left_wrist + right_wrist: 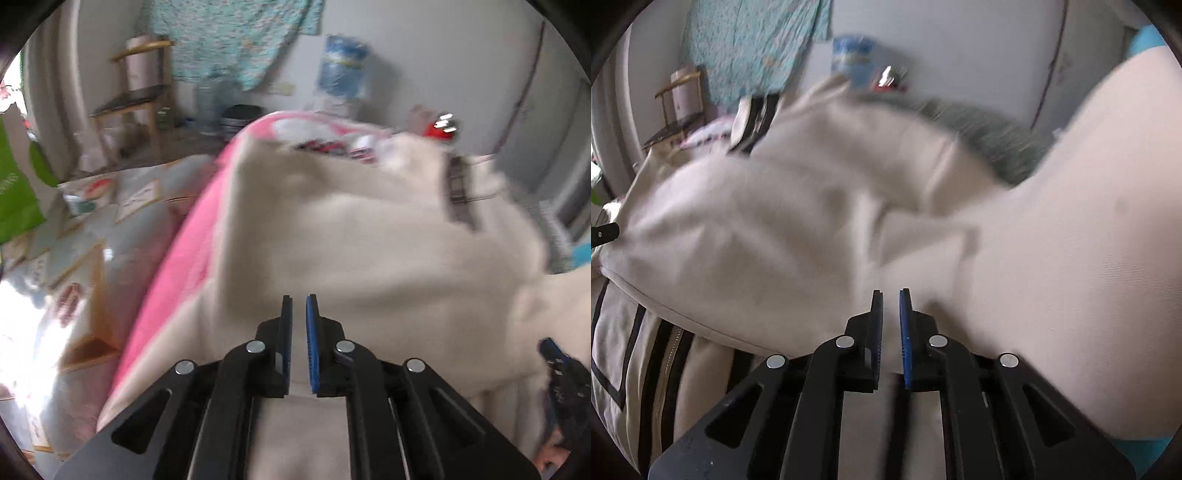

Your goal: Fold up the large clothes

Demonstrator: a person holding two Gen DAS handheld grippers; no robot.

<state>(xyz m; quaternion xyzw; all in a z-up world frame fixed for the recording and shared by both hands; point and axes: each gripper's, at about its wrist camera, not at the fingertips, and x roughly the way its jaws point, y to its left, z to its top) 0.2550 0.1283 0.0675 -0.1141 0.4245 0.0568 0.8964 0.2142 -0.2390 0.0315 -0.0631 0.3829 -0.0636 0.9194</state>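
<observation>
Jaws of the left gripper (298, 306) stood all but closed, only a thin slit between the blue pads, and seemed to pinch a fold of the cream garment (351, 229). The right gripper (891, 301) looked the same, nipping the same cloth. The garment filled the middle of both views, raised and billowing, with its black-striped part (635, 350) hanging at the lower left of the right view. Both pictures were smeared with motion. Such a narrow pinch on a heavy garment could have slipped if the swing were quick, dropping one corner and skewing the fold. The pink cloth (192, 229) lay touching the garment's left edge and might have been dragged along with it. The grey fuzzy thing (990, 136) at the upper right could have snagged the far hem.
</observation>
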